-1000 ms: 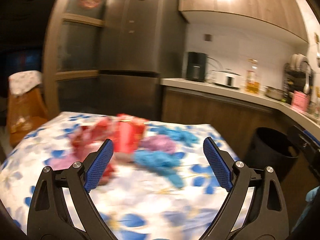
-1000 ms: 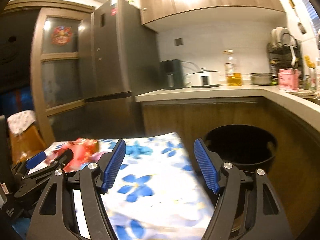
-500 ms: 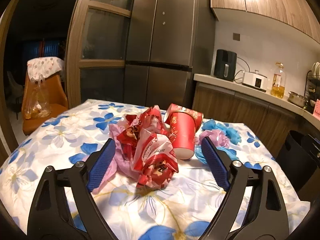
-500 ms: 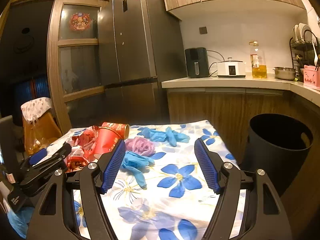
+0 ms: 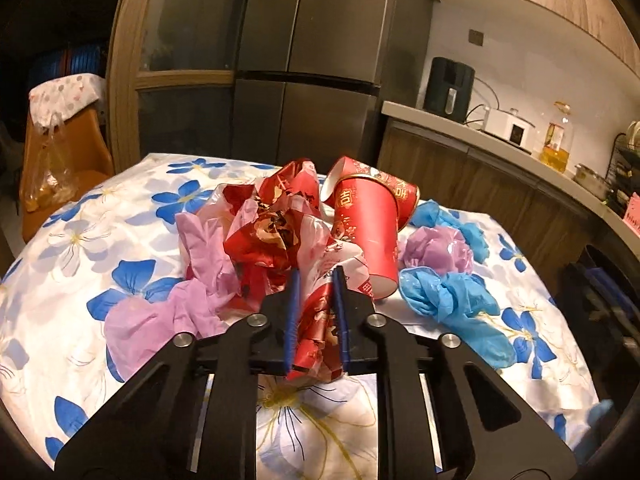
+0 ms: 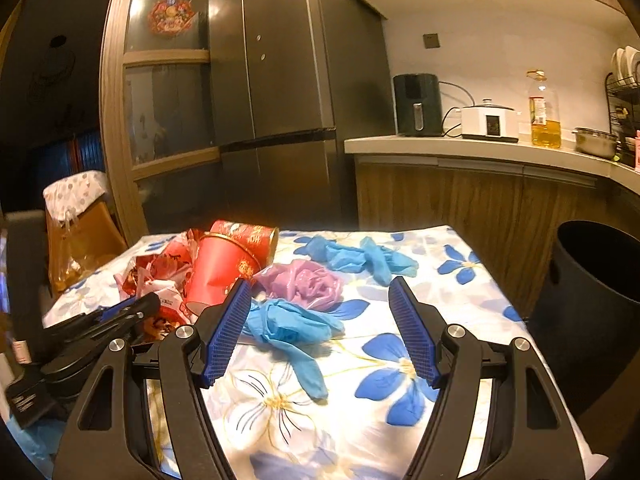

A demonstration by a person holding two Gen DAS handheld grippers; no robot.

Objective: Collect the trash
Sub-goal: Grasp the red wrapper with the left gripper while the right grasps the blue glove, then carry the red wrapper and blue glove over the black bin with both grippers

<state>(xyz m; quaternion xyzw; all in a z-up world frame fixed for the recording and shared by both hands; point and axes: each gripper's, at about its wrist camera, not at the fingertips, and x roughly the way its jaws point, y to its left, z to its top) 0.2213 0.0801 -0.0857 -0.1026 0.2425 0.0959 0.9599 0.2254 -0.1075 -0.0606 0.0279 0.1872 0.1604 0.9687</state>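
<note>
A heap of trash lies on the flowered tablecloth (image 5: pixel 120 240). My left gripper (image 5: pixel 316 280) is shut on a crumpled red and white wrapper (image 5: pixel 318 332) at the near edge of the heap. Behind it stand red paper cups (image 5: pixel 370 224), a pink glove (image 5: pixel 200 256), a purple bag (image 5: pixel 440 250) and blue gloves (image 5: pixel 448 300). My right gripper (image 6: pixel 320 292) is open and empty, above a blue glove (image 6: pixel 288 324) on the tablecloth (image 6: pixel 400 400). The red cups (image 6: pixel 224 268), the purple bag (image 6: pixel 304 284) and the left gripper (image 6: pixel 120 316) also show in the right wrist view.
A black trash bin (image 6: pixel 592 292) stands on the floor right of the table. A wooden counter (image 6: pixel 480 152) with appliances and an oil bottle (image 6: pixel 544 112) runs behind. A grey fridge (image 6: pixel 288 80) stands at the back. An orange chair (image 5: pixel 60 160) is at the left.
My left gripper has moved forward into the heap and shut on the red and white wrapper. My right gripper has come nearer to the blue glove and stays open.
</note>
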